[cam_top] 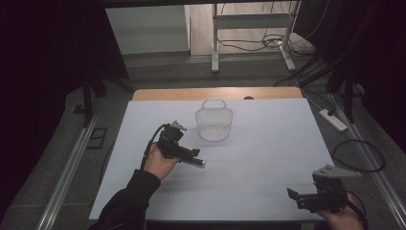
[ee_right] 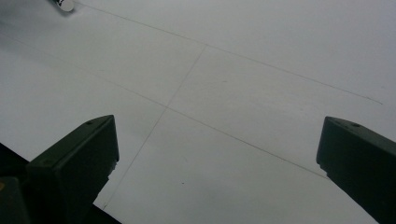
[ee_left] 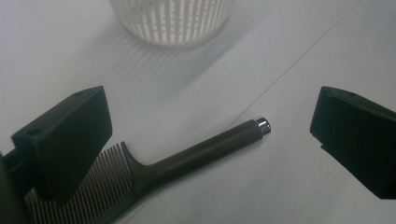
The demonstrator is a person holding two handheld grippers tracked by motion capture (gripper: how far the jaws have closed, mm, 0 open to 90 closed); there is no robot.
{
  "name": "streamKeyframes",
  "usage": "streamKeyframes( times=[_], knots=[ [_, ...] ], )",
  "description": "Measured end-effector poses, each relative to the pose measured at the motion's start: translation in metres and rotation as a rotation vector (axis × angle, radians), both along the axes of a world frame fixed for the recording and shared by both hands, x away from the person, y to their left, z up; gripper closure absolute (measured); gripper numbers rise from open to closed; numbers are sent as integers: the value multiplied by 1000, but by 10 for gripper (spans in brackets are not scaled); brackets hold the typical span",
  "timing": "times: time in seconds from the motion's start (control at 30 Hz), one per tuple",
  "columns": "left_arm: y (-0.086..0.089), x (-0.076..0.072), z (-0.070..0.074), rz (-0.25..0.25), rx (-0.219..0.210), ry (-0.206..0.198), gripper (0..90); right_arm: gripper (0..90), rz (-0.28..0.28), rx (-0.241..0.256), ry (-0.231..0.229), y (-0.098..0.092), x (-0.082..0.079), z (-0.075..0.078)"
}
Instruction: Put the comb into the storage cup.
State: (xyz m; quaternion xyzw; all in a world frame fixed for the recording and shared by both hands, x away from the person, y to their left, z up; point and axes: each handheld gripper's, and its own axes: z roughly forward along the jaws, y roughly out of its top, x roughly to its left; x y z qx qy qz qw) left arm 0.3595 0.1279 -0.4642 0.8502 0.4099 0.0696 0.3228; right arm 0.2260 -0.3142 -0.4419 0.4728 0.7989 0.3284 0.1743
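Note:
A dark comb with a silver-capped handle lies flat on the white table. My left gripper hovers over it, open, jaws wide on either side, teeth end near one jaw. In the high view the left gripper is left of centre, with the comb's handle tip poking out beside it. A white slotted basket with a handle stands upright just beyond; its ribbed wall is close ahead. My right gripper rests at the near right corner, open, with bare table between its jaws.
The table's wooden far edge lies behind the basket. On the floor to the right are a power strip and a looped cable. A metal frame stands farther back. Dark curtains flank both sides.

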Motion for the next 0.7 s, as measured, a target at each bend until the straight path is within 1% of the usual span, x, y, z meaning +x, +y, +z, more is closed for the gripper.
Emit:
streamKeyframes(
  times=[0.13,0.2,0.3,0.4,0.53,0.6,0.63,0.7],
  knots=[
    [-6,5,-2,-7,3,10,0,0,0,0,1,0,0,0],
    [-9,8,-3,-10,11,13,0,0,-1,0,1,0,0,0],
    [-13,11,-5,-11,23,16,0,0,-2,-1,2,0,0,0],
    [-17,13,-6,-10,20,20,0,0,-1,-2,3,0,0,0],
    [-21,16,-8,-11,35,18,0,0,-1,-2,2,0,0,0],
    [-22,16,-9,-12,45,17,52,0,0,-3,2,0,0,0],
    [-23,16,-10,-22,47,21,52,0,0,-3,2,0,0,0],
    [-23,15,-12,-30,55,25,154,0,0,-3,3,0,0,0]
  ],
)
